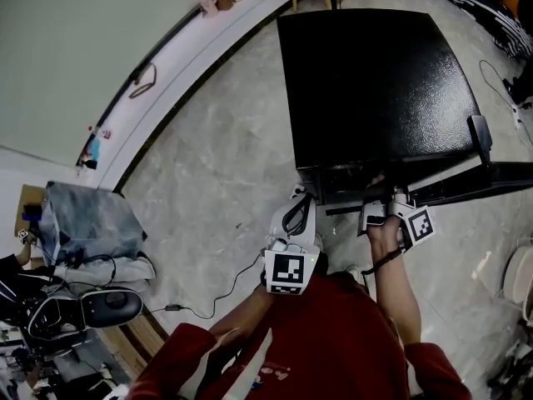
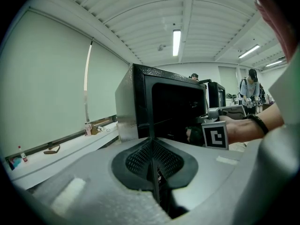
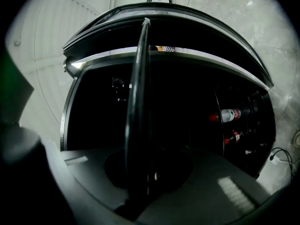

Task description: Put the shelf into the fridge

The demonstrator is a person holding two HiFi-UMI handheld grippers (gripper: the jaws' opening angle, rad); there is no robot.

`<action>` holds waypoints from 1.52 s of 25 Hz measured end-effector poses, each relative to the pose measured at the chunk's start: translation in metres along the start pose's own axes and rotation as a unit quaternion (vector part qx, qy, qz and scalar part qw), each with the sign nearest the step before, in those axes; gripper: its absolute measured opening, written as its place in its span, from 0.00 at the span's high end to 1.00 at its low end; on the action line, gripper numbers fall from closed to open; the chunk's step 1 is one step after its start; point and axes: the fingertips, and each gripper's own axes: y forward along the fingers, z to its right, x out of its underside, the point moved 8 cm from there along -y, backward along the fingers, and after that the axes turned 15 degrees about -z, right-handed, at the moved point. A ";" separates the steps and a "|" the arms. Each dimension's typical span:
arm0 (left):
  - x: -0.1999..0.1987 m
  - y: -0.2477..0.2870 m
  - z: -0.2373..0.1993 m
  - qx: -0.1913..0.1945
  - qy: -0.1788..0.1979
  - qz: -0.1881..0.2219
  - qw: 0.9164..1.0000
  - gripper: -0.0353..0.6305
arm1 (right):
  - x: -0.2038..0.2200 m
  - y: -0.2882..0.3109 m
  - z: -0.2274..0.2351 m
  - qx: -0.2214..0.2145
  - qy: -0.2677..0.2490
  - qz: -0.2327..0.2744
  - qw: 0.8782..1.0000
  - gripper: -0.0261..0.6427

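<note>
Right tool (image 3: pixel 140 175) on thin dark shelf (image 3: pixel 137 102)

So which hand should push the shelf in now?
Right, probably. The right hand-held gripper is shut on the shelf, right at the open fridge's mouth. The left hand-held gripper is shut with nothing seen in it, off by the fridge's corner.

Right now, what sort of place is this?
Likely a lab or workshop, not a kitchen: the fridge stands alone on a marbled floor, under strip lights, with a cable trailing nearby.
</note>
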 end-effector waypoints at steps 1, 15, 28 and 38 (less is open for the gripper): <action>0.001 -0.001 -0.003 0.001 0.000 0.000 1.000 0.95 | 0.001 0.005 0.000 -0.001 -0.001 0.001 1.000 0.94; 0.004 -0.006 -0.016 0.001 -0.002 0.000 1.000 0.95 | 0.004 0.061 -0.001 -0.010 -0.008 0.020 1.000 0.94; 0.006 -0.009 -0.010 -0.004 -0.004 0.003 1.000 0.95 | -0.003 0.080 0.003 -0.005 -0.005 0.014 1.000 0.70; 0.003 -0.005 -0.011 -0.001 -0.007 0.001 1.000 0.95 | 0.003 0.069 0.004 0.002 -0.023 -0.007 1.000 0.49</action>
